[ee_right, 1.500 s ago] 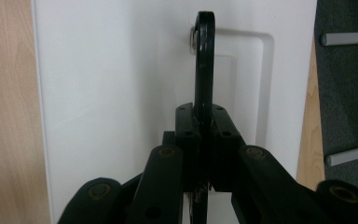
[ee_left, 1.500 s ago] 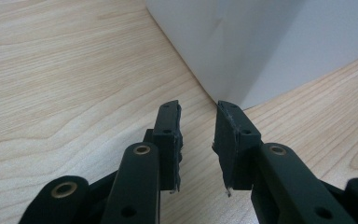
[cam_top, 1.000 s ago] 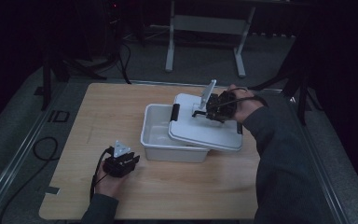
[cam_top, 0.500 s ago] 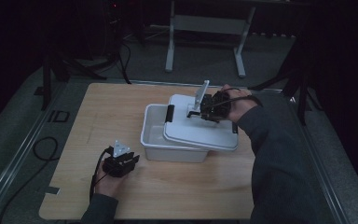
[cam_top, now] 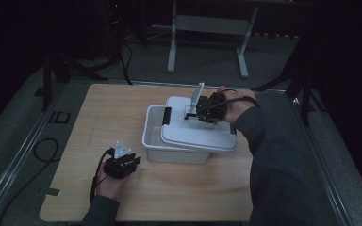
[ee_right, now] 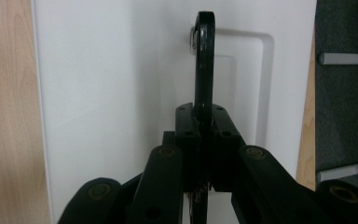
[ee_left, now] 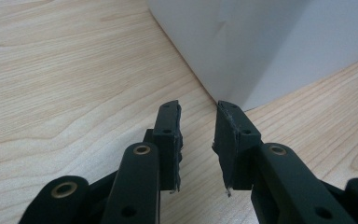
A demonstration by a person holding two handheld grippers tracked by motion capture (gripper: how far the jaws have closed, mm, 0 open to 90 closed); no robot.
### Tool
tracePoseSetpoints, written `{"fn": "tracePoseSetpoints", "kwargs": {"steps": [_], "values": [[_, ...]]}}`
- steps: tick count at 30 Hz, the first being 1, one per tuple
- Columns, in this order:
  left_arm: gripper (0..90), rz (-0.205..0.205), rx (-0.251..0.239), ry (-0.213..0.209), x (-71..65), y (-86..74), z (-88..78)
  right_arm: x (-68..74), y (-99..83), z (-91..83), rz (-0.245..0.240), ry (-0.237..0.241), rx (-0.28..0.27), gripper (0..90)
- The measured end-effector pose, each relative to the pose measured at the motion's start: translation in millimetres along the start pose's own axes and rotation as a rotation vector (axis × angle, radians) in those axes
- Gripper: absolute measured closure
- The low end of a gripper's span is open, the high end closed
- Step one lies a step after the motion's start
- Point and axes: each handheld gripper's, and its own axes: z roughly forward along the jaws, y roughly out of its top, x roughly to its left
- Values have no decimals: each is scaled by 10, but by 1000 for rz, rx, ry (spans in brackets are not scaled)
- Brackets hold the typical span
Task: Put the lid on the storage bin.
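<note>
Gripping the thin black handle [ee_right: 203, 60] of the flat white plastic lid [cam_top: 198, 129], our right gripper [cam_top: 194, 114] has its jaws pinched tight on that upright strap, as the right gripper view shows at centre frame. In the high view the lid sits just right of the middle of the frame, lying skewed over the white rectangular plastic bin [cam_top: 156, 136], whose left end stays uncovered; a black latch [cam_top: 167, 116] shows at the lid's left edge. Our left gripper [cam_top: 131, 162] rests low on the pale wooden table [cam_top: 99, 117] in the lower left of the frame, jaws parted a narrow way with nothing between them, pointing at the bin's near corner [ee_left: 242, 56].

We judge the lid to be light and stiff, smooth enough to slide on the rim. Its handle looks the one sound place to hold; held there alone, the lid may swing or tip, so we would keep it level and seat one edge first.
</note>
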Motion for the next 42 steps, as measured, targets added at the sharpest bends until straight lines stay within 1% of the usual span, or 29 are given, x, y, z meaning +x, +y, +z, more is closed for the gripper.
{"fn": "tracePoseSetpoints", "kwargs": {"steps": [9, 15, 19, 28, 30, 34, 42], "values": [[707, 0, 0, 0, 1, 0, 1, -6, 71, -9, -10, -10, -1, 845], [707, -1, -1, -1, 0, 1, 2, -1, 138, 4, -17, -2, -7, 845], [707, -3, -1, 0, 2, 0, 3, 1, 186, 20, -25, -5, -2, 845], [707, -2, -3, -1, 5, 1, -2, 5, 300, 10, -42, 0, -13, 845], [707, -3, -4, -1, 6, 1, -3, 4, 330, 33, -40, 5, -24, 845], [707, -4, -4, 0, 12, 0, -4, 17, 361, 72, -43, 11, -17, 845], [707, -4, -3, 0, 15, 0, -10, 10, 404, 117, -43, 17, -25, 845]]}}
